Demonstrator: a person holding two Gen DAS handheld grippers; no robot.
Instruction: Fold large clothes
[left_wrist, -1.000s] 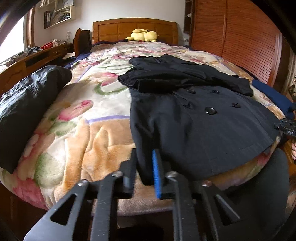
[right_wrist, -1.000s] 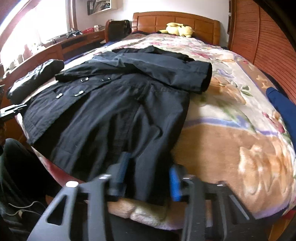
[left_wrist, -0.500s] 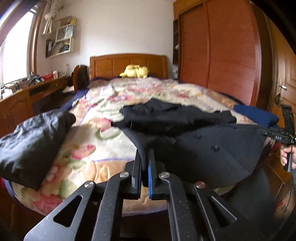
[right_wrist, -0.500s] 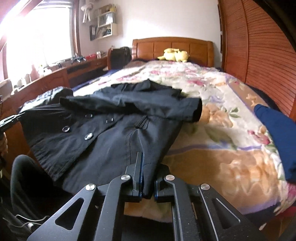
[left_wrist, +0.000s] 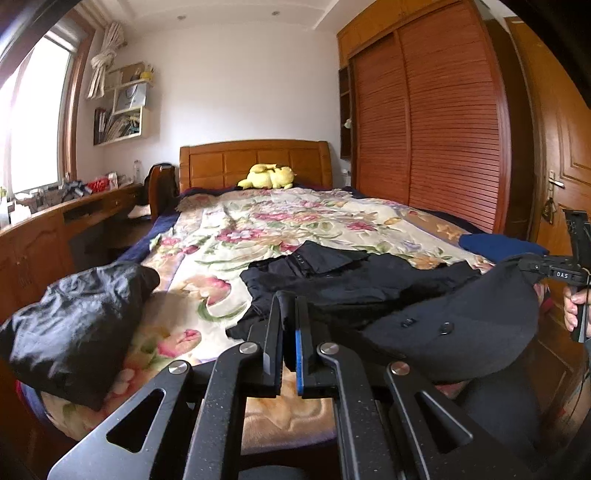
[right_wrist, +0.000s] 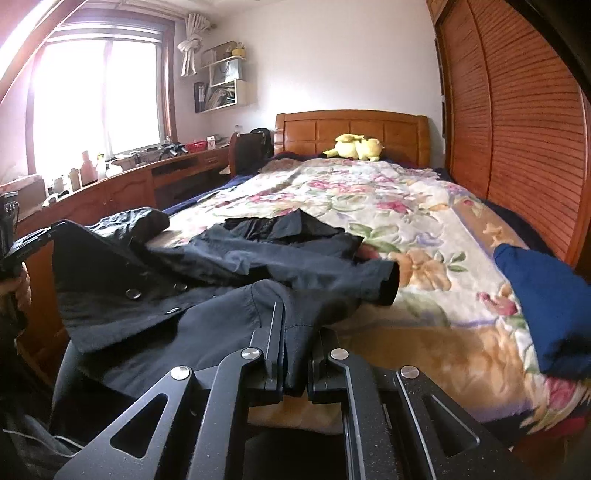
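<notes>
A black double-breasted coat (left_wrist: 369, 284) lies on the flowered bed, its sleeves folded across the chest. Both hem corners are lifted off the blanket. My left gripper (left_wrist: 289, 306) is shut on the coat's left hem corner, with dark cloth pinched between its pads. In the right wrist view the same coat (right_wrist: 207, 280) spreads toward the left, and my right gripper (right_wrist: 295, 325) is shut on its right hem corner. Each view shows the other gripper at its edge, the right one (left_wrist: 554, 271) held in a hand, with the hem stretched between them.
A shiny black jacket (left_wrist: 74, 325) lies bundled on the bed's left edge. A blue garment (right_wrist: 543, 295) sits on the right side. A yellow plush toy (left_wrist: 267, 176) rests by the wooden headboard. A desk (right_wrist: 122, 184) runs along the left; a slatted wardrobe (left_wrist: 436, 129) stands at the right.
Both grippers closed on the hem corners and rose, lifting the coat's lower edge off the blanket. Both views tilted up from the bed toward the room.
</notes>
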